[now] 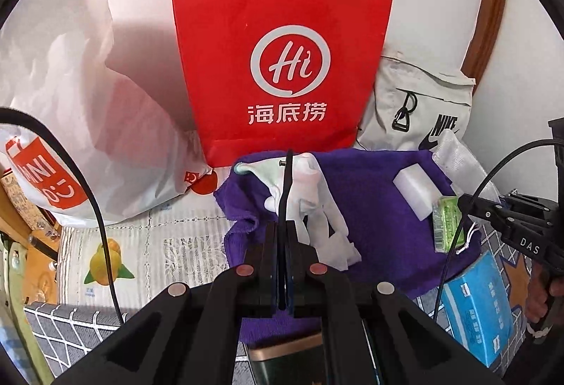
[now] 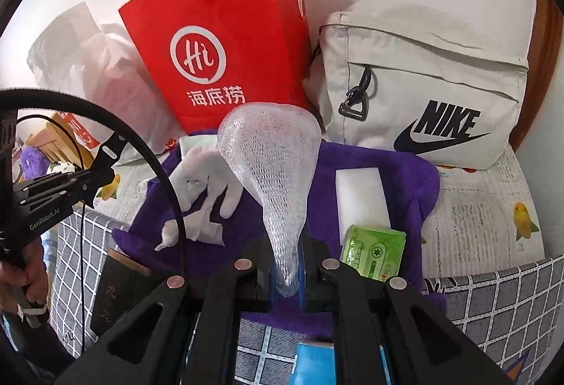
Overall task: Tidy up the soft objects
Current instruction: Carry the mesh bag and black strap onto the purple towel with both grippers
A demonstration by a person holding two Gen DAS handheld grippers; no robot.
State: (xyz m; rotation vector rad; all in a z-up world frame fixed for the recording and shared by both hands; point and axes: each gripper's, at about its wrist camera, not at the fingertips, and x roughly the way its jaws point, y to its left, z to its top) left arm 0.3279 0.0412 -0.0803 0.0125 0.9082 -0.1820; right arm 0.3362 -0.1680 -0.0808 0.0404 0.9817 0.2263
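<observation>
my right claw (image 2: 287, 265) clamped on foam net sleeve (image 2: 271, 166) | left claw (image 1: 282, 244) pinching black strap (image 1: 285, 187) | both over purple towel (image 1: 380, 209)

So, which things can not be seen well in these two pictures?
- Left wrist view: dark box, cut off by the left gripper.
- Left wrist view: thin black strip in the jaws, edge-on, unidentifiable.
- Right wrist view: blue pack, hidden under the right gripper.
</observation>
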